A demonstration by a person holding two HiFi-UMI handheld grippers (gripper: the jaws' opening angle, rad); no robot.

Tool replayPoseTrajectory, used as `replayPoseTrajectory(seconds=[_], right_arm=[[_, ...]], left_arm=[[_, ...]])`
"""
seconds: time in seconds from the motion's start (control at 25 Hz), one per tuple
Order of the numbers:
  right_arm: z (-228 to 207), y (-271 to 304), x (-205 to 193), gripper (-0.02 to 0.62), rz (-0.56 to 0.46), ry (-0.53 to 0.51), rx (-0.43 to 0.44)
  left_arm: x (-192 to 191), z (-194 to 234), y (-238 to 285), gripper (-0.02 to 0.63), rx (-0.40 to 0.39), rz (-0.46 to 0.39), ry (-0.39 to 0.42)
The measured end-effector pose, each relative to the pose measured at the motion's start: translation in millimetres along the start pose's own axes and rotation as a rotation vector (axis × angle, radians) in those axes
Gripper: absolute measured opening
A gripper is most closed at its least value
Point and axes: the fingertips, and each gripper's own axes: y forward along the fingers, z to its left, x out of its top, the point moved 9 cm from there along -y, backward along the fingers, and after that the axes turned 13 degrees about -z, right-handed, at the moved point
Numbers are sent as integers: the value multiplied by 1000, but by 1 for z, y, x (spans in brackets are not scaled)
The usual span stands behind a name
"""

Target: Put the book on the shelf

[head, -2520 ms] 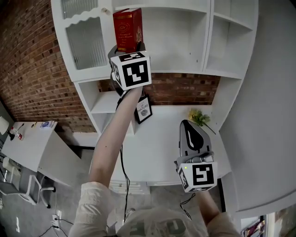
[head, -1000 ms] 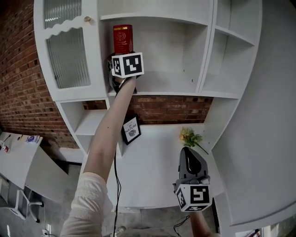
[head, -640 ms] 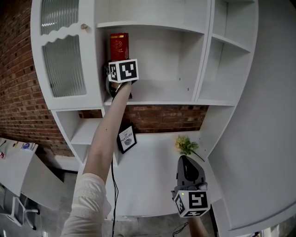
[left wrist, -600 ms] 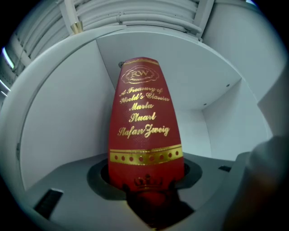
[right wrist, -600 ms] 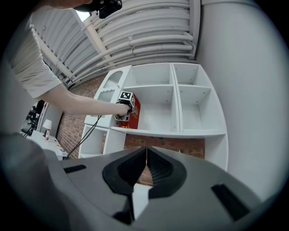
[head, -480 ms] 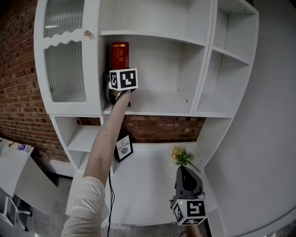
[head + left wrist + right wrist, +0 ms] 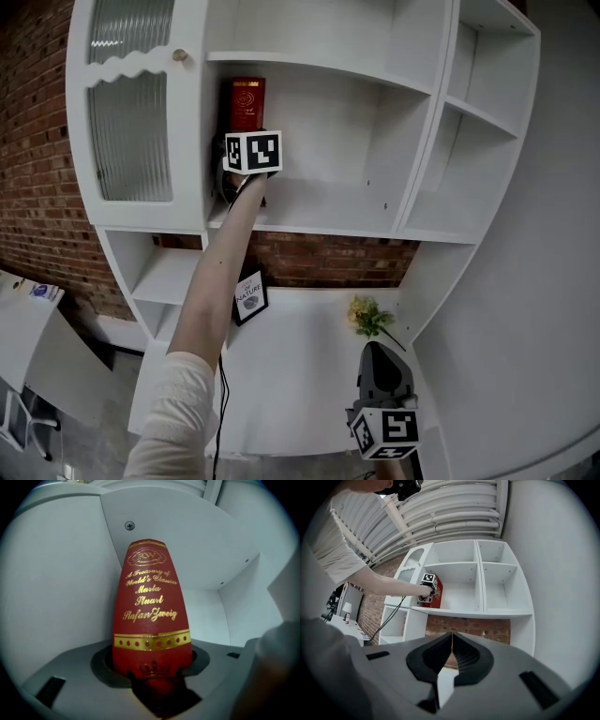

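Observation:
The red book with gold lettering stands upright in the left end of the white shelf, close to the compartment's left wall. My left gripper is shut on the book's lower spine, and the left gripper's jaws clamp it from both sides. The book's bottom edge is hidden by the gripper, so contact with the shelf board cannot be told. In the right gripper view the book shows far off at the shelf. My right gripper hangs low over the desk, shut and empty.
A ribbed glass cabinet door adjoins the book's compartment on the left. Below, the white desk carries a small framed picture and a yellow flower sprig. Brick wall stands behind, a white wall at the right.
The left gripper has carried the book deeper into the left end of the shelf compartment. The right gripper has sunk a little over the desk.

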Motion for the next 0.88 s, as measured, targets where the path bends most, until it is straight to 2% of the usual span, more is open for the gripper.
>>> replayPoseTrajectory(seconds=[0.24, 0.36, 0.56, 0.72, 0.88], right_arm=[[6, -4, 12, 17, -17, -15, 16], [6, -14, 16, 17, -22, -5, 5], [8, -22, 19, 17, -12, 13, -12], [26, -23, 31, 17, -40, 9, 35], [46, -25, 48, 17, -90, 13, 91]], left_arm=[[1, 1, 0, 253, 8, -19, -51], [3, 1, -4, 328, 19, -52, -84], [26, 1, -20, 337, 18, -120, -94], [47, -1, -49, 337, -1, -215, -75], [64, -14, -93, 337, -60, -328, 12]])
